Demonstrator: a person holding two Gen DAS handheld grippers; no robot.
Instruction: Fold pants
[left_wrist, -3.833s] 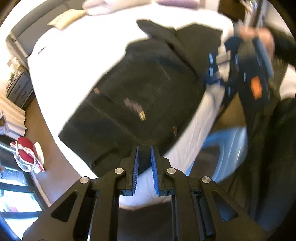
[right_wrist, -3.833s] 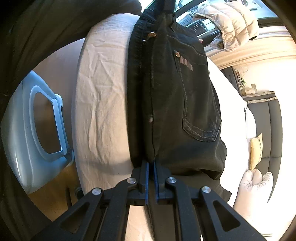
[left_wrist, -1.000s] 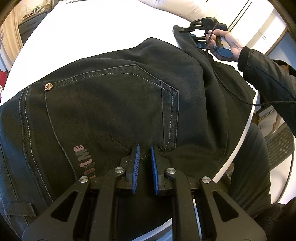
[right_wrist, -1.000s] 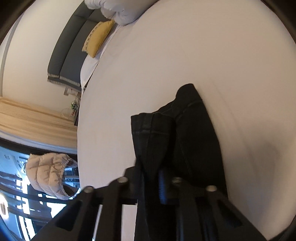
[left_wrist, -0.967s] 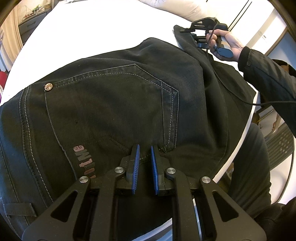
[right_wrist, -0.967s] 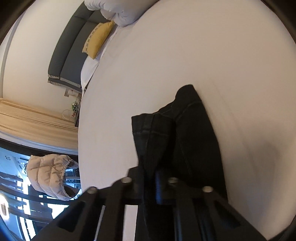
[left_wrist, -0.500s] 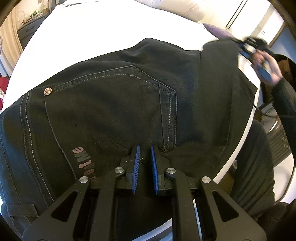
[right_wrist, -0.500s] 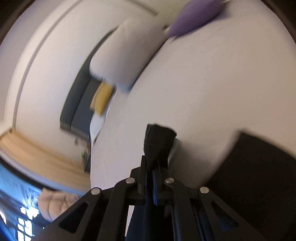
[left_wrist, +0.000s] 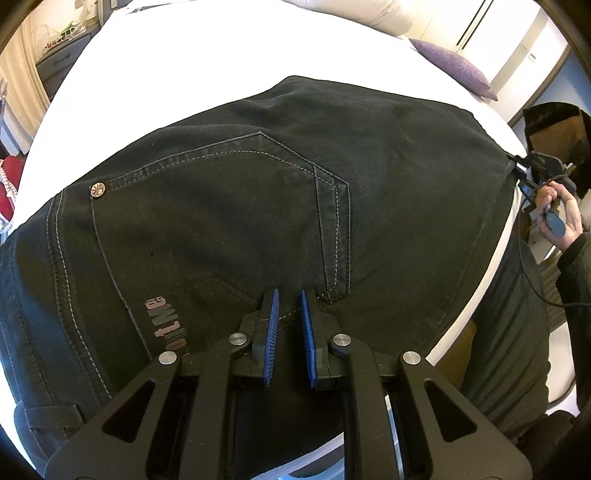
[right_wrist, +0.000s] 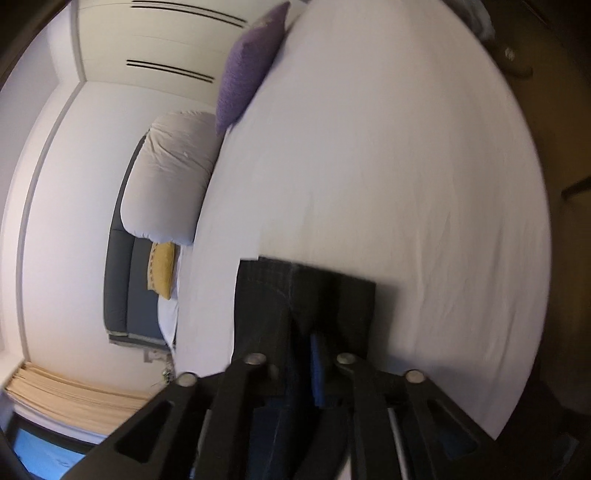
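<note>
Left fingers together above pants; right fingers opening around hem.

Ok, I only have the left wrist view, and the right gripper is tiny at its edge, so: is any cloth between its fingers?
Observer: Yes. A folded end of the black jeans sits between the jaws of the right gripper, which are opening.
Operator: Are the pads pressing on it?
Observer: One blue pad shows bare, clear of the cloth.
Operator: What lies beyond it?
Observer: A yellow cushion beside a white pillow.
</note>
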